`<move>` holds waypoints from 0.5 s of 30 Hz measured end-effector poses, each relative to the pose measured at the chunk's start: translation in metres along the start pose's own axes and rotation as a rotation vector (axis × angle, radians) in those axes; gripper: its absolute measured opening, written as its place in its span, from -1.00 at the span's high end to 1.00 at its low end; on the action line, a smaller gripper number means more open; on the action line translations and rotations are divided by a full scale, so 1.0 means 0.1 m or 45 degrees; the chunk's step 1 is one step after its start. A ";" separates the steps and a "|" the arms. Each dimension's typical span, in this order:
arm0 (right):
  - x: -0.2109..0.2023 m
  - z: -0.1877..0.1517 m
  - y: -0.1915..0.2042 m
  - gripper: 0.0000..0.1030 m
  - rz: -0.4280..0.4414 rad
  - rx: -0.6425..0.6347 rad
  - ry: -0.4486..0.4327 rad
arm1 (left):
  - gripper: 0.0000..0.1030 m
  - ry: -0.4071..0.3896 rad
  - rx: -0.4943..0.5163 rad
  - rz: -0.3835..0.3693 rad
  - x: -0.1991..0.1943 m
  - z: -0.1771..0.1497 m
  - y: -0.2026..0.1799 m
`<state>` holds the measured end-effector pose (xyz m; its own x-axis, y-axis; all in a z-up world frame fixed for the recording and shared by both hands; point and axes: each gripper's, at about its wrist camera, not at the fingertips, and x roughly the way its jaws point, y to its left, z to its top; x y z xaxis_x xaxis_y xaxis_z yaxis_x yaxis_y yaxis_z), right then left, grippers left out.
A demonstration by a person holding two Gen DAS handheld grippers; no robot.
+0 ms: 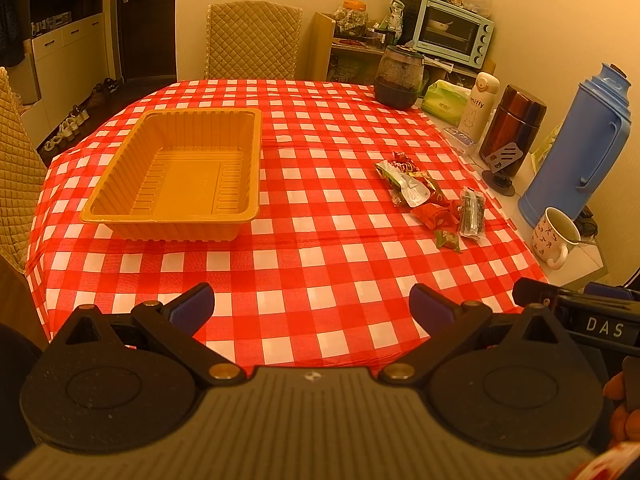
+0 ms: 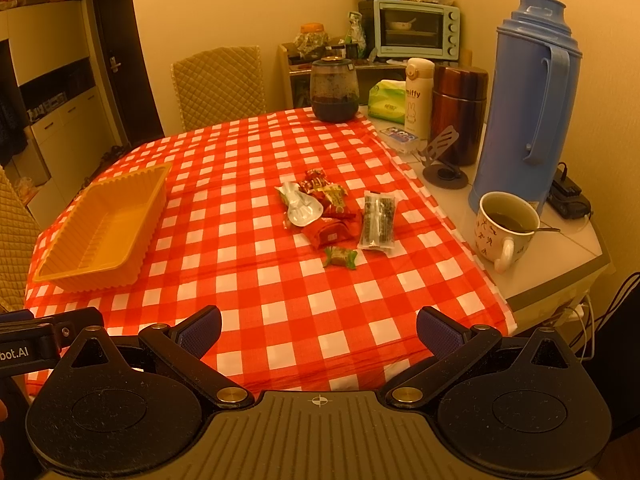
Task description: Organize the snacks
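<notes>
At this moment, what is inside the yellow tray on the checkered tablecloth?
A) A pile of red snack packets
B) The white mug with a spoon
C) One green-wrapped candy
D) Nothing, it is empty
D: the yellow tray shows only its bare ribbed floor in both views, while the snack packets lie apart from it on the tablecloth, and both the left gripper and right gripper are open and hold nothing.

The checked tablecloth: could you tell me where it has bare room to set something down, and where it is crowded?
Bare cloth lies between the orange tray and the snack pile, and across the near strip in front of both open grippers, left and right. The far middle, before the dark jar, is free too. It is crowded on the right, where the snacks sit near the mug and blue thermos.
</notes>
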<state>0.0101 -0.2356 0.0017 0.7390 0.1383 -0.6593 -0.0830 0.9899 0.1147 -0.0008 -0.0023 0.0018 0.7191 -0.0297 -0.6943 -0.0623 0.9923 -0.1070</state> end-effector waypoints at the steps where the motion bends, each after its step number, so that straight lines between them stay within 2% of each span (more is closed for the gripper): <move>1: 0.01 0.00 0.00 -0.99 0.000 0.001 0.001 | -1.00 0.000 -0.001 -0.002 0.00 0.00 0.00; 6: 0.04 -0.02 -0.02 -0.99 0.003 0.007 -0.009 | -1.00 0.007 -0.016 -0.020 0.02 0.03 -0.03; 15: 0.08 0.22 -0.33 -0.99 0.000 0.087 -0.150 | -1.00 0.033 -0.053 -0.061 0.31 0.20 0.00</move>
<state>0.0337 -0.2680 0.0094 0.8129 0.1301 -0.5677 -0.0403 0.9850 0.1680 0.0350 -0.0005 -0.0052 0.7041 -0.0809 -0.7055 -0.0572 0.9838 -0.1699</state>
